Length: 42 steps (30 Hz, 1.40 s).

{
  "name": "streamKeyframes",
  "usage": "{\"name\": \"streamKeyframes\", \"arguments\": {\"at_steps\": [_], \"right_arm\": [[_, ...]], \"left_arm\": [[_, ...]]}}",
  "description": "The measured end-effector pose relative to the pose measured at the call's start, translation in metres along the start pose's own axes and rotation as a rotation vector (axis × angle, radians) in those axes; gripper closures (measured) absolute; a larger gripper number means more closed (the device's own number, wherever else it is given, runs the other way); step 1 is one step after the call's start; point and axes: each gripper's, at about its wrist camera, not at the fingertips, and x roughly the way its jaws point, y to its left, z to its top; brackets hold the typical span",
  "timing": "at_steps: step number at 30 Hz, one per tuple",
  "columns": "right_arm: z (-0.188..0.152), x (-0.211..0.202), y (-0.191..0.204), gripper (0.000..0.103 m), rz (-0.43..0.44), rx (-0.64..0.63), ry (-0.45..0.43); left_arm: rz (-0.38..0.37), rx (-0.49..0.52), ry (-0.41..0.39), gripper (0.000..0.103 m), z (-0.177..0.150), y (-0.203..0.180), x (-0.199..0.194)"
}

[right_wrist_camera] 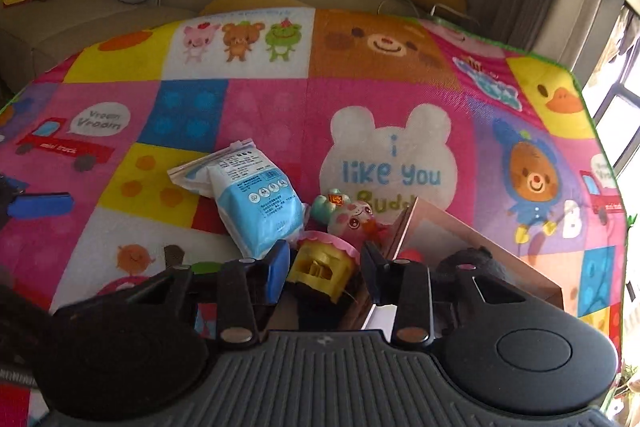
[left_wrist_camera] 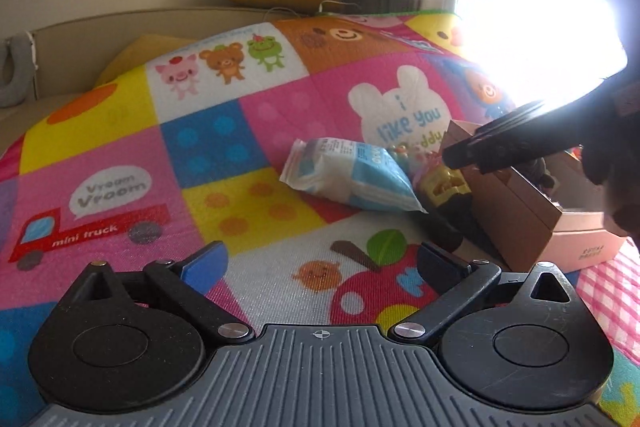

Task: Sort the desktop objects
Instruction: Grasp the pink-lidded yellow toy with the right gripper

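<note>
Desktop objects sit clustered mid-desk on the cartoon play mat (right_wrist_camera: 248,107): a blue-and-white packet (right_wrist_camera: 256,211), a small pink-and-green character toy (right_wrist_camera: 352,215) just beside it, and a yellow toy with a pink frilled top (right_wrist_camera: 324,263) nearest the right gripper (right_wrist_camera: 326,269). A brown box (right_wrist_camera: 480,251) with its lid up stands just right of the cluster; something dark and fuzzy (right_wrist_camera: 464,259) already lies inside, what it is I can't tell. From the left wrist view the same box (left_wrist_camera: 516,211) shows a pinkish lower part, and the packet (left_wrist_camera: 352,179) lies well ahead of the left gripper (left_wrist_camera: 320,261). Left gripper: fingers spread wide, nothing between them, just mat under it. Right gripper: fingers narrowed on either side of the yellow toy, which sits between the blue pad and the black one; whether the pads actually press on it can't be read from this angle, there looks to be a sliver of gap on the right side. My read on progress: early-to-mid. At most one item is boxed, and three are out on the mat. Current step looks like the pick of the yellow toy, presumably bound for the box right next to it. Packet and character toy are left after that.
</note>
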Motion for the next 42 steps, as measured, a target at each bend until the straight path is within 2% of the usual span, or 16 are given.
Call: {"name": "streamKeyframes", "arguments": {"at_steps": [6, 9, 12, 13, 16, 18, 24, 25, 27, 29, 33, 35, 39, 40, 42], "right_arm": [[0.019, 0.062, 0.009, 0.062, -0.057, -0.056, 0.164], [0.017, 0.068, 0.013, 0.062, -0.079, -0.068, 0.178], [0.007, 0.047, 0.014, 0.07, -0.065, -0.053, 0.15], [0.004, 0.036, 0.016, 0.078, -0.044, -0.058, 0.133], [-0.013, -0.002, 0.024, 0.094, -0.01, -0.099, 0.093], [-0.028, -0.023, 0.025, 0.095, 0.032, -0.107, 0.096], [-0.071, -0.057, 0.031, 0.095, 0.078, -0.177, 0.069], [-0.073, -0.062, 0.03, 0.094, 0.07, -0.183, 0.041], [-0.074, -0.067, 0.031, 0.086, 0.024, -0.224, -0.027], [-0.074, -0.066, 0.036, 0.064, -0.032, -0.277, -0.074], [-0.075, -0.051, 0.047, 0.054, -0.025, -0.334, -0.075], [-0.078, -0.041, 0.055, 0.036, -0.05, -0.384, -0.087], [-0.082, -0.024, 0.062, 0.034, -0.069, -0.439, -0.08], [-0.083, -0.022, 0.063, 0.047, -0.06, -0.445, -0.075], [-0.086, -0.022, 0.068, 0.051, -0.059, -0.471, -0.081]], "left_arm": [[-0.023, -0.084, -0.022, 0.0, -0.002, 0.014, -0.003], [-0.028, -0.097, -0.026, 0.0, -0.002, 0.016, -0.004], [-0.03, -0.103, -0.026, 0.0, -0.002, 0.017, -0.004], [-0.03, -0.105, -0.027, 0.0, -0.002, 0.018, -0.004], [-0.024, -0.11, -0.031, 0.0, -0.002, 0.018, -0.005], [-0.016, -0.11, -0.031, 0.0, -0.002, 0.018, -0.005], [0.011, -0.099, -0.024, 0.0, -0.002, 0.014, -0.004], [0.014, -0.099, -0.022, 0.0, -0.002, 0.014, -0.004], [0.022, -0.107, -0.019, 0.0, -0.002, 0.015, -0.004], [0.029, -0.121, -0.015, 0.0, -0.002, 0.017, -0.003], [0.032, -0.132, -0.015, 0.0, -0.002, 0.019, -0.004], [0.03, -0.131, -0.014, 0.0, -0.002, 0.019, -0.004], [0.024, -0.138, -0.009, 0.0, -0.002, 0.02, -0.003], [0.022, -0.142, -0.008, 0.0, -0.002, 0.02, -0.003], [0.02, -0.148, -0.004, 0.0, -0.002, 0.021, -0.002]]}}
